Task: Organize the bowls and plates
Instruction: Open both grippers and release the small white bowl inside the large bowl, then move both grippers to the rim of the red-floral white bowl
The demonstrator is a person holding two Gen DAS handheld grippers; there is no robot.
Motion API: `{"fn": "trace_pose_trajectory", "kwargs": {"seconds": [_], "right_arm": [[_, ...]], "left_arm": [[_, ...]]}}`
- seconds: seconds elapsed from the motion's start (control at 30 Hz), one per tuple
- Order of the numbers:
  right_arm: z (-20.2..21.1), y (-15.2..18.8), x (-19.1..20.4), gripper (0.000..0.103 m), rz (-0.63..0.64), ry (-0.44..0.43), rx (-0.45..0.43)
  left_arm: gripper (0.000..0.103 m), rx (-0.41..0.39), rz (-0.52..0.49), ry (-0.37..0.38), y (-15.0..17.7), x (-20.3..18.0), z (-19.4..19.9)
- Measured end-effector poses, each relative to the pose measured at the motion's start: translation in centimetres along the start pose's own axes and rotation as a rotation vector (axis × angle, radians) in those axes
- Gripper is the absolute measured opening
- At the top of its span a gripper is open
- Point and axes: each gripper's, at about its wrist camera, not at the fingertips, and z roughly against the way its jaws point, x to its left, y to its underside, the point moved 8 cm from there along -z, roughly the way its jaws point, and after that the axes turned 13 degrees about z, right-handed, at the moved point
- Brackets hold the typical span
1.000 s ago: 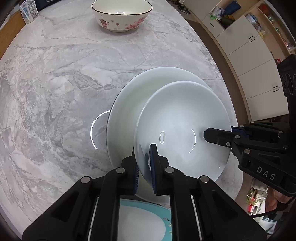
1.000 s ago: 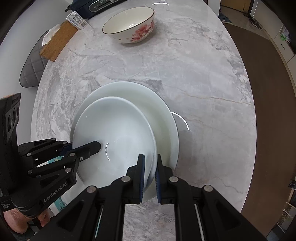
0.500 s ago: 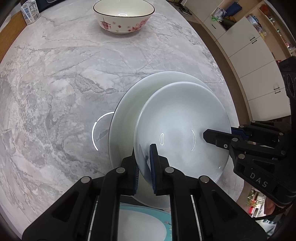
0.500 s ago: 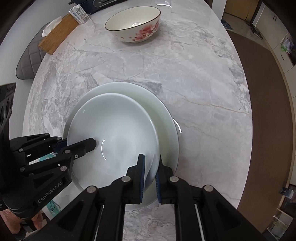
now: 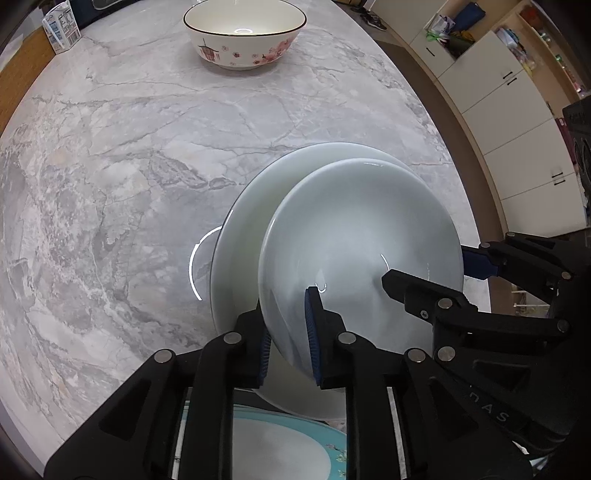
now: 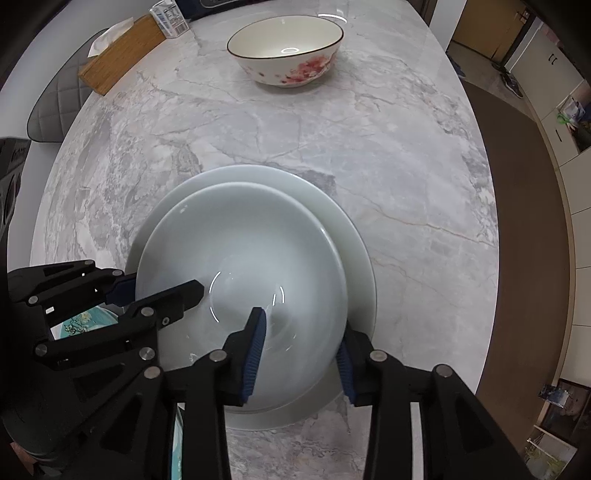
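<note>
A smaller white deep plate (image 5: 362, 240) (image 6: 240, 251) rests on a larger white plate (image 5: 251, 229) (image 6: 354, 236) on the marble table (image 5: 110, 184). My left gripper (image 5: 284, 306) (image 6: 159, 288) straddles the smaller plate's near-left rim. Its jaws are opening, with a slight gap at the pads. My right gripper (image 6: 301, 332) (image 5: 430, 267) straddles the opposite rim. Its jaws are opening wider and its blue pads (image 6: 255, 354) stand clear of the plate. A floral bowl (image 5: 243, 33) (image 6: 288, 48) stands at the far end.
A teal patterned plate (image 5: 288, 443) (image 6: 85, 321) lies under the left gripper at the near edge. A milk carton (image 5: 61, 26) and a wooden tissue box (image 6: 118, 55) sit at the far left. White cabinets (image 5: 517, 129) stand off the table's right side.
Both grippers were shut on the smaller white plate's rim; now both have spread their jaws, the right one much wider. The plate has settled onto the larger plate.
</note>
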Motion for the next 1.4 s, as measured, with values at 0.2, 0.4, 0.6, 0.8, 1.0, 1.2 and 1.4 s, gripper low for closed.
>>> {"fn": "trace_pose_trajectory", "kwargs": {"seconds": [0.2,0.4,0.6,0.8,1.0,1.2,1.4], "right_arm": [[0.4,0.0,-0.2,0.045,-0.022,-0.009,-0.012],[1.5,-0.1,-0.2,0.055,-0.047,-0.01,-0.04],[5.8,-0.3,-2.4,0.096,-0.097,0.019,-0.143],[10.5,-1.9,-5.0,0.103,-0.063,0.058,-0.239],[11.1,-5.5,-5.4,0.103,0.027,0.092,-0.219],[9.8,-10.6,-6.5,0.103,0.083,0.077,-0.185],[7.2,-16.4,-8.9,0.102,0.056,0.035,-0.171]], "left_arm": [[0.016,-0.019,0.001,-0.021,0.1,-0.1,0.5],[0.019,-0.033,0.034,-0.001,0.2,0.7,2.1],[0.09,-0.075,0.081,0.034,-0.1,2.2,6.5],[0.103,-0.197,0.116,0.149,-2.4,2.9,12.6],[0.103,-0.322,0.118,0.096,-7.2,5.0,16.2],[0.103,-0.279,0.144,0.007,-13.8,7.6,14.5],[0.103,-0.211,0.19,-0.026,-20.6,8.6,9.5]]}}
